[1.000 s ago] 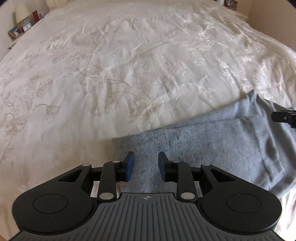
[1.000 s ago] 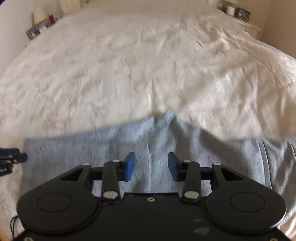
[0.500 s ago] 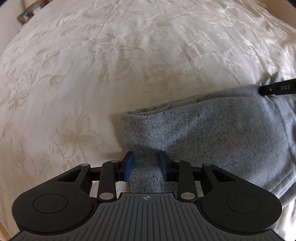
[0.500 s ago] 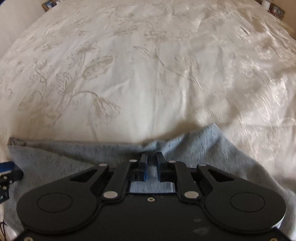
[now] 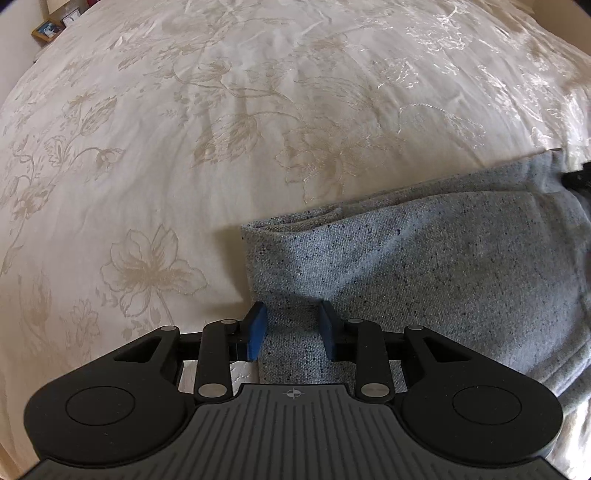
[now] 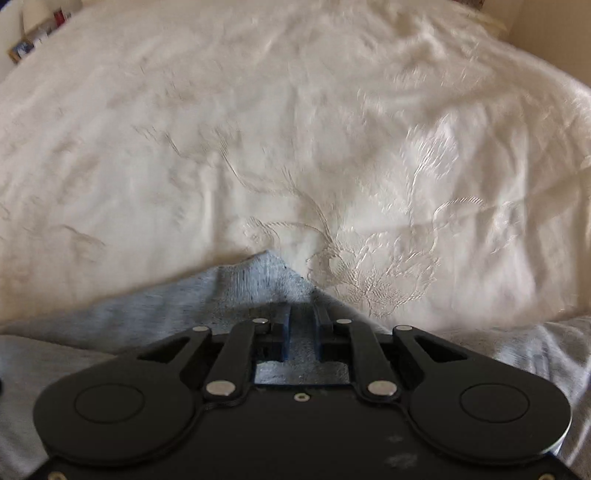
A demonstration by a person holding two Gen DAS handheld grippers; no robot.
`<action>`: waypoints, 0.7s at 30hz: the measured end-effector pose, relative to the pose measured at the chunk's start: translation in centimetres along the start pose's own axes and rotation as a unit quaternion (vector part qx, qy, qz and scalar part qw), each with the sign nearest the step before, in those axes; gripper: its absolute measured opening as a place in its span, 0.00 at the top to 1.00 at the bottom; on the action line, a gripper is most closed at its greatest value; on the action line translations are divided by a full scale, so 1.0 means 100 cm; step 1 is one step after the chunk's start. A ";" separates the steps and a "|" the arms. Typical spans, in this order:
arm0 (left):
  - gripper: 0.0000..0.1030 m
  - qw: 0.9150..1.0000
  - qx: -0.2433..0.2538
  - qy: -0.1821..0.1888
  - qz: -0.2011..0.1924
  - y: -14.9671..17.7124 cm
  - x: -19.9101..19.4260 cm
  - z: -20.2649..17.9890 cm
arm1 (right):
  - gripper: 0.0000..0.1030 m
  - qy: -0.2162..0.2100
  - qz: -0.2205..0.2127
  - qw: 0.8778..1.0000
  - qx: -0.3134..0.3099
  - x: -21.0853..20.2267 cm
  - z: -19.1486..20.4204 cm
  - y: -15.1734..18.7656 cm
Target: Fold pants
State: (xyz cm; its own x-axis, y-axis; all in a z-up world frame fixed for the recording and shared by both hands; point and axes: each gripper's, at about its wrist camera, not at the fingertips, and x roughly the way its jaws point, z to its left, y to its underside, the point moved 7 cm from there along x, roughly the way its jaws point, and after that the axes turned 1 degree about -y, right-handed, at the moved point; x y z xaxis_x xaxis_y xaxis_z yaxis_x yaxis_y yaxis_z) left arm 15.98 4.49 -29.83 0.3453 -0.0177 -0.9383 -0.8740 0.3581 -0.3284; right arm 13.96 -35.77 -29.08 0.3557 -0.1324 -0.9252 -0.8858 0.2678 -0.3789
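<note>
Grey speckled pants (image 5: 436, 266) lie folded on a white embroidered bedspread (image 5: 229, 110). My left gripper (image 5: 291, 328) is open, its blue pads (image 5: 256, 330) either side of the pants' near left edge, low over the cloth. In the right wrist view my right gripper (image 6: 302, 325) is shut on a bunched ridge of the pants (image 6: 236, 291), which rises to a peak in front of the fingers. The right gripper's tip shows as a dark shape at the left wrist view's right edge (image 5: 578, 179).
The bedspread (image 6: 258, 129) stretches far ahead and to both sides. A bedside shelf with small items (image 5: 50, 27) stands at the far left corner. A wall (image 6: 554, 26) is at the far right.
My right gripper closed on the pants and has lifted the cloth into a peak. My left gripper came down to the pants' left edge and stays open.
</note>
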 end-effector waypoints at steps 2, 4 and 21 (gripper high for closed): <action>0.70 1.000 0.001 0.001 0.001 0.000 0.000 0.000 | 0.83 0.003 -0.006 1.000 -0.014 0.001 0.005 -0.005; 0.70 1.000 0.002 0.002 0.002 0.000 -0.001 0.000 | 0.84 0.000 -0.021 1.000 -0.008 -0.009 0.006 -0.011; 0.71 0.999 -0.011 0.005 -0.032 0.016 -0.055 0.012 | 0.84 0.067 -0.116 0.989 0.066 -0.105 -0.078 0.061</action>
State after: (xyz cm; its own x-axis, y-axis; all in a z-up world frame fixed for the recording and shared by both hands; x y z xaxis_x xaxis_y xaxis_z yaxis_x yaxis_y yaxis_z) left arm 13.13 6.27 -25.07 0.3979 -0.0503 -0.9161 -0.8574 0.3349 -0.3908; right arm 2.51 -40.23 -21.52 0.4937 -0.3273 -0.8057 -0.7359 0.3365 -0.5876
